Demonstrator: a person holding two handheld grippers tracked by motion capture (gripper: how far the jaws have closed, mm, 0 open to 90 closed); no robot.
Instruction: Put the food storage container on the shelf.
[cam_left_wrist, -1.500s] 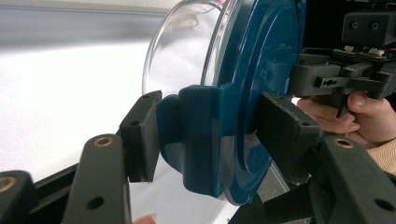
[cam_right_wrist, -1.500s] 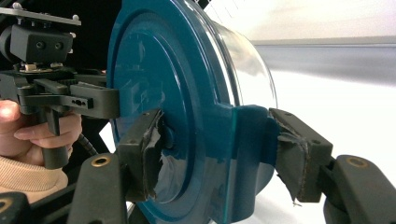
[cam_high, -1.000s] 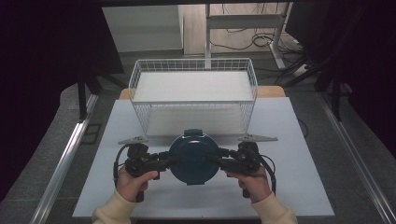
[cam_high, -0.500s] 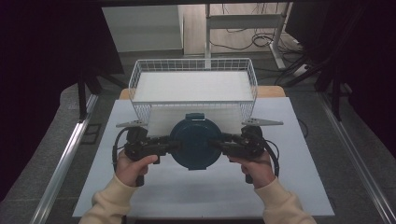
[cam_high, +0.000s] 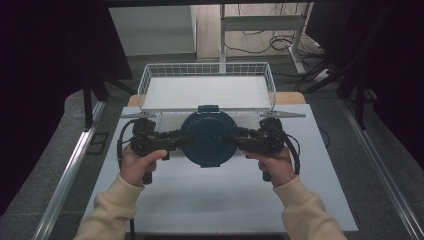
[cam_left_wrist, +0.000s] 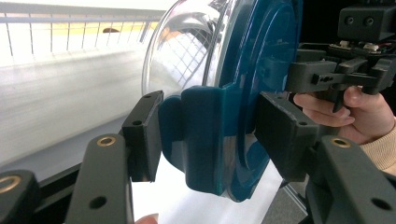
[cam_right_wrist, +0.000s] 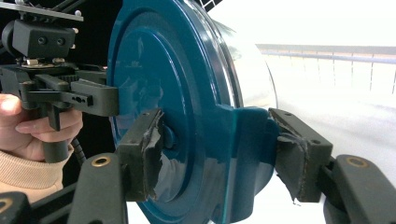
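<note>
Wire basket (cam_high: 206, 70) stands just behind the held container (cam_high: 207, 140).

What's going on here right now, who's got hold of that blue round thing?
A person is carrying a round container with a dark blue lid between two hand-held grippers. The left gripper clamps one side latch and the right gripper the opposite one; both sets of fingers press on the lid's tabs. The container is held above the white table, just in front of the white wire basket, which holds nothing that can be seen.
</note>
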